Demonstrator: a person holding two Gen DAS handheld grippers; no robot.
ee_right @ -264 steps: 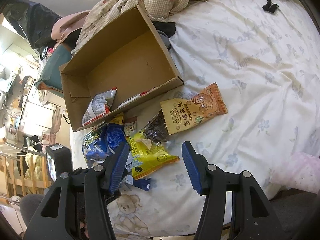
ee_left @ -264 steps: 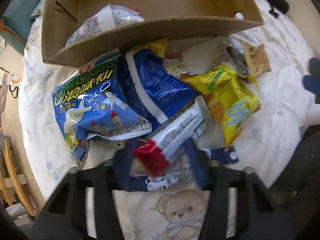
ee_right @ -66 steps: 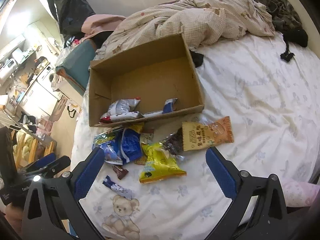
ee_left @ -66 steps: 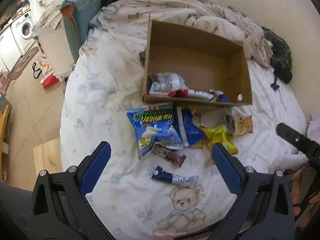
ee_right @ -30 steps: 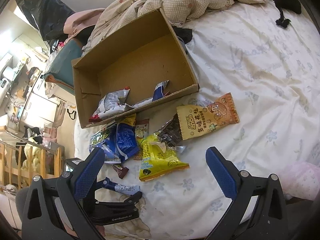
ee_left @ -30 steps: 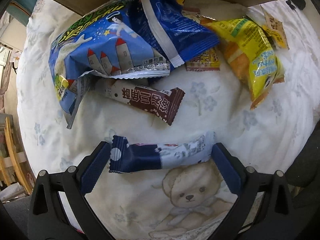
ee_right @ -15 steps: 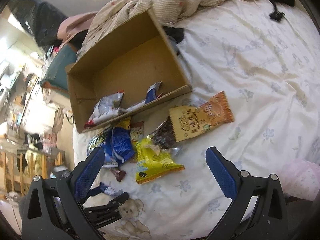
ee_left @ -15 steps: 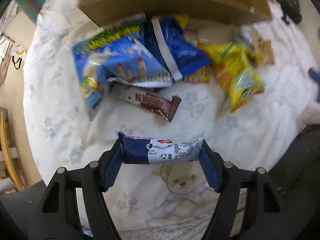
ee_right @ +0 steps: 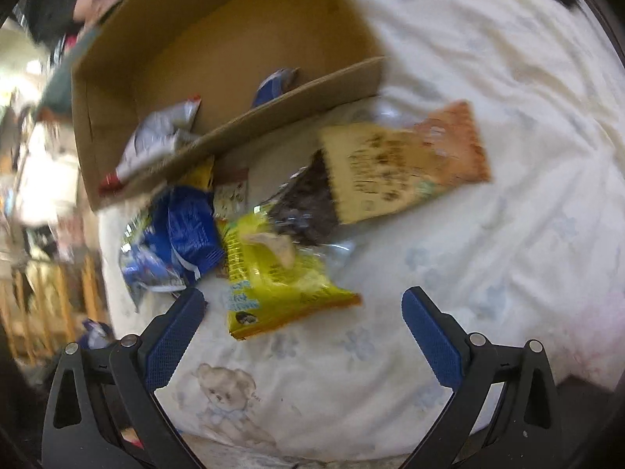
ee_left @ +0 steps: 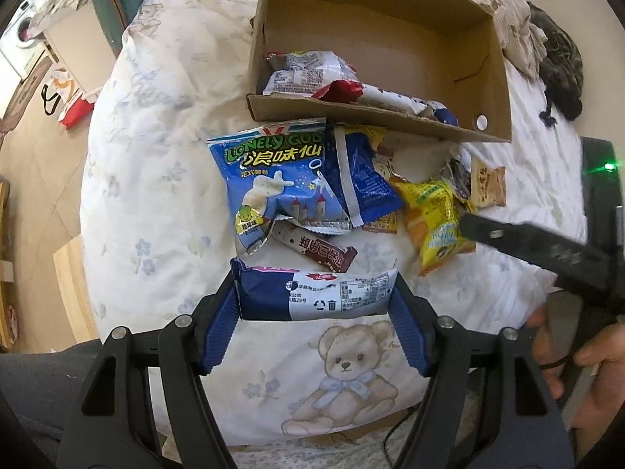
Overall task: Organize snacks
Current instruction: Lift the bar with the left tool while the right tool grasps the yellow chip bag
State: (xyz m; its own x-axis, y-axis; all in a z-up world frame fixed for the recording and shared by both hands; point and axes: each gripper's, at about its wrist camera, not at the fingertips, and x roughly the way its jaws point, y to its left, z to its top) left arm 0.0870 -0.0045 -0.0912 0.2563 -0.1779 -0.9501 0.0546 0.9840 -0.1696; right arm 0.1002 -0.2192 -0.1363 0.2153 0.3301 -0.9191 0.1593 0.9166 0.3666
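My left gripper (ee_left: 314,305) is shut on a navy and white snack bar (ee_left: 316,295), held crosswise by its ends above the bed. Beyond it lie a brown bar (ee_left: 320,252), a blue Lonely God bag (ee_left: 273,179), a dark blue pack (ee_left: 361,179) and a yellow bag (ee_left: 435,215). The cardboard box (ee_left: 375,115) behind them holds a few packets. My right gripper (ee_right: 304,322) stands open just above the yellow bag (ee_right: 273,281), nothing between its fingers. An orange peanut pack (ee_right: 406,160) lies beyond it. The right view is blurred.
The snacks lie on a white bed sheet (ee_left: 156,179) with a teddy bear print (ee_left: 347,367). A checked quilt (ee_left: 511,4) and dark clothing (ee_left: 558,58) lie behind the box. The right gripper's black finger (ee_left: 527,242) and a hand (ee_left: 586,355) show at the left view's right edge.
My left gripper closed on the navy and white bar and lifted it off the sheet. My right gripper came down closer to the yellow bag.
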